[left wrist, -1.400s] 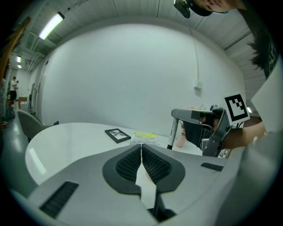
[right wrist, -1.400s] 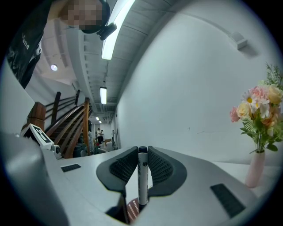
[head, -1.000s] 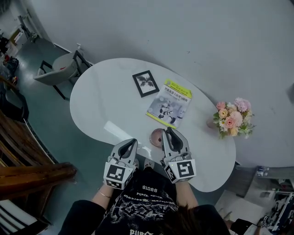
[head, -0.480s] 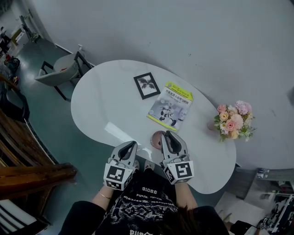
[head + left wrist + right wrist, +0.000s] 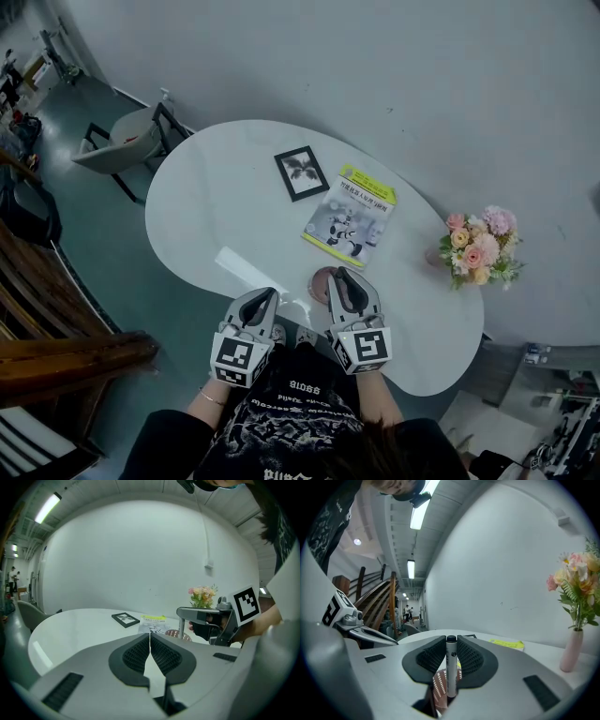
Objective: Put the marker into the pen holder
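Marker (image 5: pixel 451 665) stands upright, long axis vertical, pinched between the pads of the right gripper (image 5: pixel 349 281), directly over the mesh pen holder (image 5: pixel 322 281) on the white table (image 5: pixel 216 216). Left gripper (image 5: pixel 150 637) is alongside, pressed together and empty. Beyond lie a booklet (image 5: pixel 349 217), a picture frame (image 5: pixel 300 172) and flowers (image 5: pixel 478 244). A chair (image 5: pixel 122 141) stands against the grey wall.

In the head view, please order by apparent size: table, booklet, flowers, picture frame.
1. table
2. booklet and flowers: too alike to rank
3. picture frame, the smallest
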